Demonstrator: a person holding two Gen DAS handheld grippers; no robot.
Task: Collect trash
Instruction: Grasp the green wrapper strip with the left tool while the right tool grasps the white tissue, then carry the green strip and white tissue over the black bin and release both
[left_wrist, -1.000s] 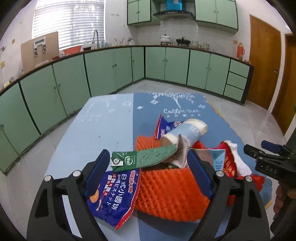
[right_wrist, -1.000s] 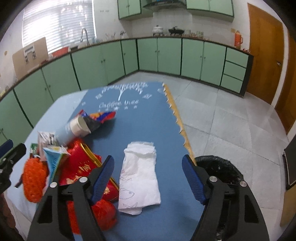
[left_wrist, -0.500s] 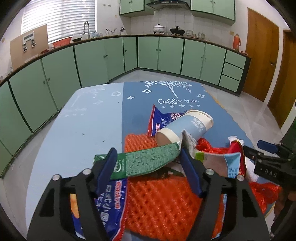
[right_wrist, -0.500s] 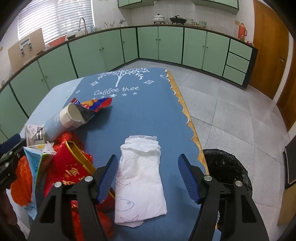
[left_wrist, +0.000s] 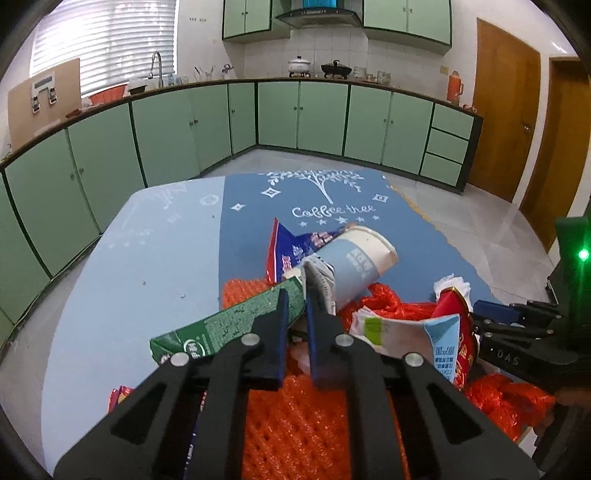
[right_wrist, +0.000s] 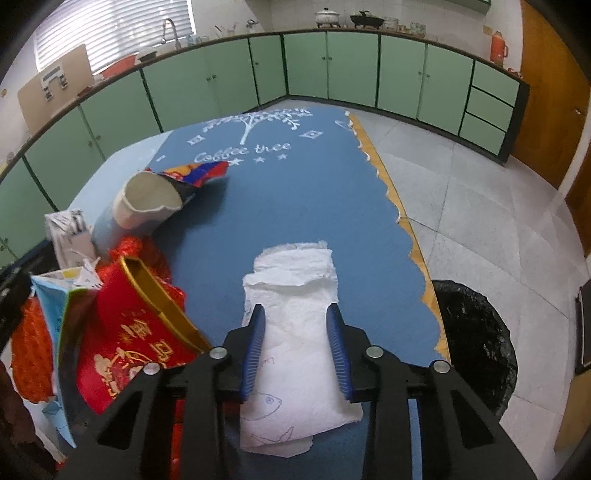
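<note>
Trash sits in a heap at the near end of the blue table cloth (right_wrist: 295, 206). Green carton (left_wrist: 236, 321): flattened, long, dark green with a white-green logo end, lying tilted on top of the orange foam net (left_wrist: 295, 432). Paper cup (left_wrist: 354, 266): light blue, white rim, on its side, mouth dented, resting on a blue-red snack wrapper (left_wrist: 291, 251). Red box (right_wrist: 140, 332) with gold rim, open end up, tilted, beside a light blue milk carton (right_wrist: 55, 306); red plastic film under both. White tissue (right_wrist: 295, 332): crumpled, folded, faint fish print, lying flat on the cloth apart from the heap, near the table's right edge. Black-lined bin (right_wrist: 476, 343) stands on the floor just past that edge.

Left gripper (left_wrist: 295, 306): pitched down over the heap, jaws closing, nearly together. Right end of the green carton sits between the fingertips; pads look pressed on it. A grey-white crumpled scrap (left_wrist: 321, 277) is touching the right finger's outer side, against the cup.

Right gripper (right_wrist: 295, 314): pitched steeply down over the tissue, jaws closing but a clear gap remains. Tissue lies between and under the fingers (right_wrist: 255, 343); pads flank it without squeezing, fabric not bunched. In the left view the right gripper's body shows at the right edge, beside the red box.
</note>
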